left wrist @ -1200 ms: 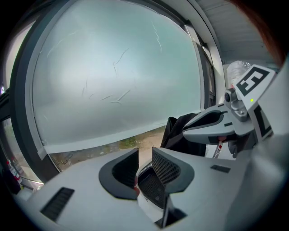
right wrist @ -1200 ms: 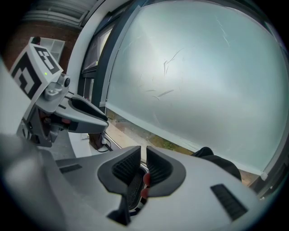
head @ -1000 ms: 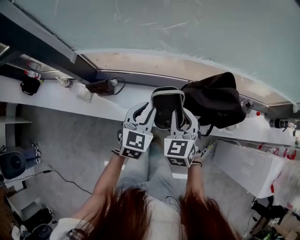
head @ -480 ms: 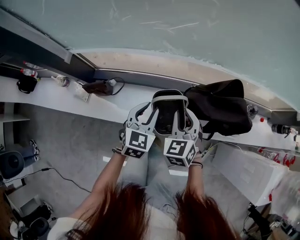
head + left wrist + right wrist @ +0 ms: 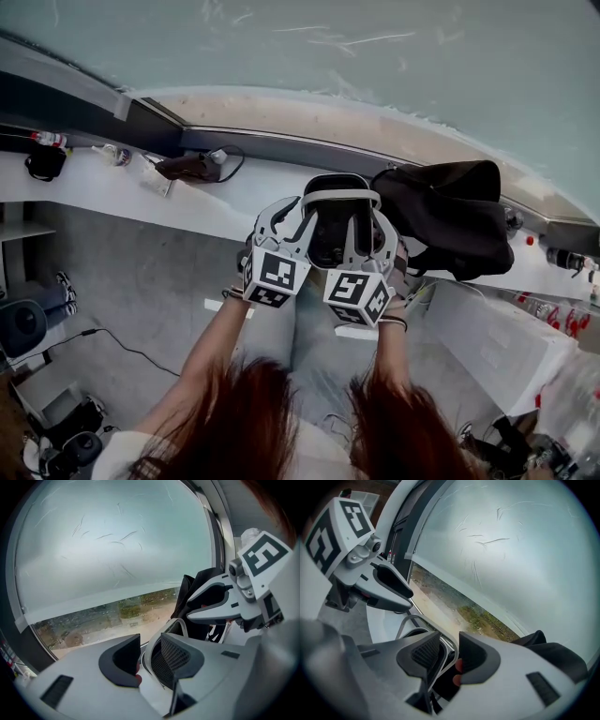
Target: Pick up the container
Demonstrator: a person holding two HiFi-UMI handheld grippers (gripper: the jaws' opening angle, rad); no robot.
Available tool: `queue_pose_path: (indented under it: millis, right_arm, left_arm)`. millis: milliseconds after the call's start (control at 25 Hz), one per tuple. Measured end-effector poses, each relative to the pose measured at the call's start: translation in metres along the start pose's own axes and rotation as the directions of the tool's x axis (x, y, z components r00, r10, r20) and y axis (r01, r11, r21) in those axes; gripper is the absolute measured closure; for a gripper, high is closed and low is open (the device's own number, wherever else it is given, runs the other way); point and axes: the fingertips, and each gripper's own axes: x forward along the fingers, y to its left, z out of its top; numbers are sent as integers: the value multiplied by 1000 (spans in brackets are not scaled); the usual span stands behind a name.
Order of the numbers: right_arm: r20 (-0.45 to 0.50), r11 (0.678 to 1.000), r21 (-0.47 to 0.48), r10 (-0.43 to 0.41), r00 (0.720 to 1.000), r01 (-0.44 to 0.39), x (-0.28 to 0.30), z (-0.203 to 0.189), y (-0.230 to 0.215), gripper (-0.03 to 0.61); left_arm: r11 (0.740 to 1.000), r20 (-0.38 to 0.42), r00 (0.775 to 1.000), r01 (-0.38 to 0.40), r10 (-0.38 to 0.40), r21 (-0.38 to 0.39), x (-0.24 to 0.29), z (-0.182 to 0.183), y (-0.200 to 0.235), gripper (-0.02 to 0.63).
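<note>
Head view: the container (image 5: 336, 217), black with a white rim, is in the middle, at the front edge of the white worktop (image 5: 112, 186). I cannot tell if it stands on the worktop or hangs a little above it. The left claw (image 5: 289, 221) is at its left side and the right claw (image 5: 368, 231) at its right side. A black bag (image 5: 455, 225) lies on the worktop just beside the container, on the right. A window (image 5: 375, 56) runs behind the worktop.

Left claw view: the jaws of the left claw (image 5: 147, 656) are opening. The white rim of the container (image 5: 183, 628) passes between them. It lies close against the ribbed pad on the right, and a narrow gap shows before the dark pad on the left, so the pads do not press it. The right claw (image 5: 212, 604) is seen further back, before the bag (image 5: 199, 585).

Right claw view: the jaws of the right claw (image 5: 449, 656) are opening too. The rim of the container (image 5: 410, 620) goes between them, near the ribbed left pad and free from the right pad. The left claw (image 5: 389, 590) is at the upper left, and the bag (image 5: 553, 653) at the lower right.
</note>
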Motion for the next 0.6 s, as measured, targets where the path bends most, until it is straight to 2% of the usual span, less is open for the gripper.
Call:
queue_pose_path:
  millis: [600]
  right_arm:
    - [-60, 990, -139, -42, 997, 33, 38, -18, 3, 431]
  left_arm:
    - [999, -25, 1000, 14, -13, 33, 37, -22, 4, 479]
